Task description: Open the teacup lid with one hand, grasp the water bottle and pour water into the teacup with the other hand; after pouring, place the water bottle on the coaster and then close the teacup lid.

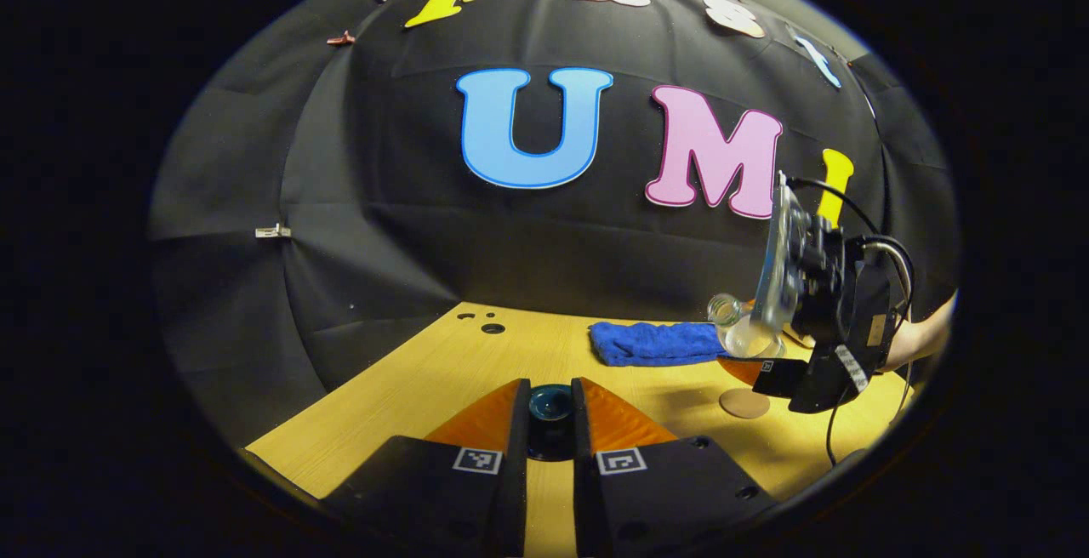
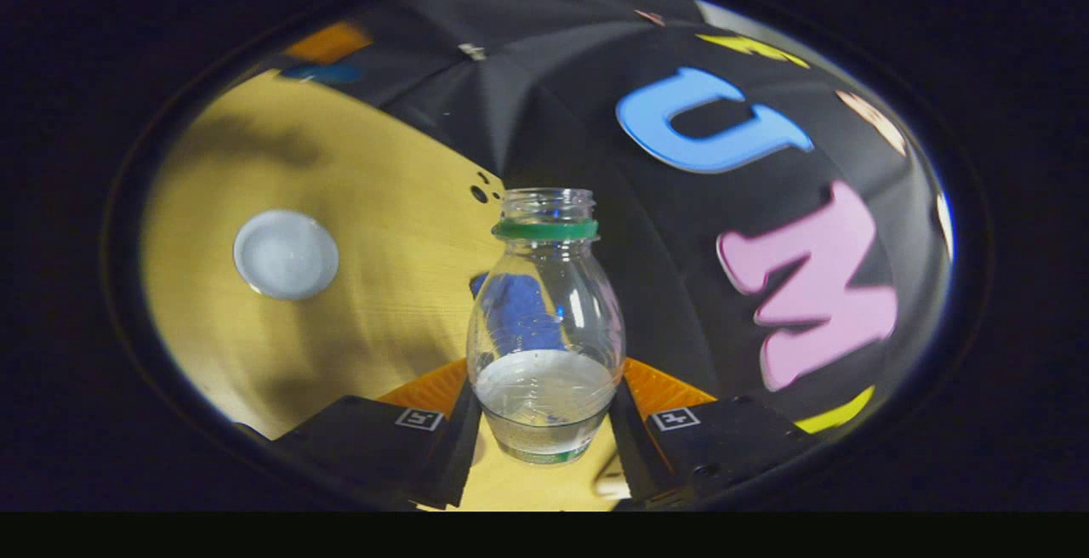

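In the left gripper view, the left tool (image 1: 550, 422) is sitting low over a yellow wooden desk (image 1: 408, 388), its two fingers drawn close together and pressing on a small dark teal lid (image 1: 550, 405) from both sides. Farther off to the right, the right tool (image 1: 770, 320) is hanging in the air above the desk with a forearm (image 1: 923, 337) showing behind it. It is carrying a clear water bottle (image 1: 740, 328), which is leaning with its open mouth pointing left. A blue cloth (image 1: 655, 343) is lying on the desk just beside the bottle, and a round brown coaster (image 1: 744, 403) is lying on the desk below the right tool.

In the right gripper view, the right tool (image 2: 544, 430) is gripping the water bottle (image 2: 544, 328) near its base, a finger on each side. The bottle is uncapped, wearing a green ring at its neck, and is holding a little water at the bottom. A round white teacup (image 2: 286, 253), seen from above, is resting on the desk (image 2: 383, 201) well apart to the left.
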`<state>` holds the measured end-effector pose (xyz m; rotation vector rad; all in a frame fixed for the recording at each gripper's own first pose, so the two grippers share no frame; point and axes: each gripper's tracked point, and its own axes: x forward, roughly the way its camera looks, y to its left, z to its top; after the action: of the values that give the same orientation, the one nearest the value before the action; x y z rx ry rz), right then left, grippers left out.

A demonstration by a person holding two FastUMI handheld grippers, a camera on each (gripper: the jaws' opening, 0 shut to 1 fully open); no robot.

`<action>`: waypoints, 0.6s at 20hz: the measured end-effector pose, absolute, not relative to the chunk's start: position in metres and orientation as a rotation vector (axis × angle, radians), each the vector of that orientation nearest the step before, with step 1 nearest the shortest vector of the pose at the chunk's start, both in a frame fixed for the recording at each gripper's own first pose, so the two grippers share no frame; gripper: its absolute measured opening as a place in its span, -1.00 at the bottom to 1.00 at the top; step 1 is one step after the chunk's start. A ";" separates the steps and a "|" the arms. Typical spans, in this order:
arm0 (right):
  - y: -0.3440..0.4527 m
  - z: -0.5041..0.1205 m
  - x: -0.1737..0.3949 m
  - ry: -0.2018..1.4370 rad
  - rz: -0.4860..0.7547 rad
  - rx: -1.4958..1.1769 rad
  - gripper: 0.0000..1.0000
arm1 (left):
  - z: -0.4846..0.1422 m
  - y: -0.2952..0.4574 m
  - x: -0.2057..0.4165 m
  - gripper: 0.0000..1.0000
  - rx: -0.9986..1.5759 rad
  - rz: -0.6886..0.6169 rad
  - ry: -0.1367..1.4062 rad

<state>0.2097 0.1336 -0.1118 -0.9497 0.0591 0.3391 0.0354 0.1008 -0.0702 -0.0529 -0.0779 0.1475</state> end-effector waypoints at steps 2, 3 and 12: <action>0.133 -0.107 0.222 0.117 0.330 -0.747 0.46 | -0.068 0.088 0.035 -0.48 -0.081 0.148 -0.063; 0.125 -0.109 0.223 0.139 0.320 -0.667 0.45 | -0.065 0.083 0.035 -0.48 -0.091 0.149 -0.060; 0.093 -0.120 0.239 0.136 0.329 -0.139 0.46 | -0.071 0.055 0.043 -0.48 -0.109 0.161 -0.048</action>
<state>0.2385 0.0926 -0.1198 -0.1387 0.1356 0.3294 0.0433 0.0553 -0.0709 -0.1089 -0.0476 0.1612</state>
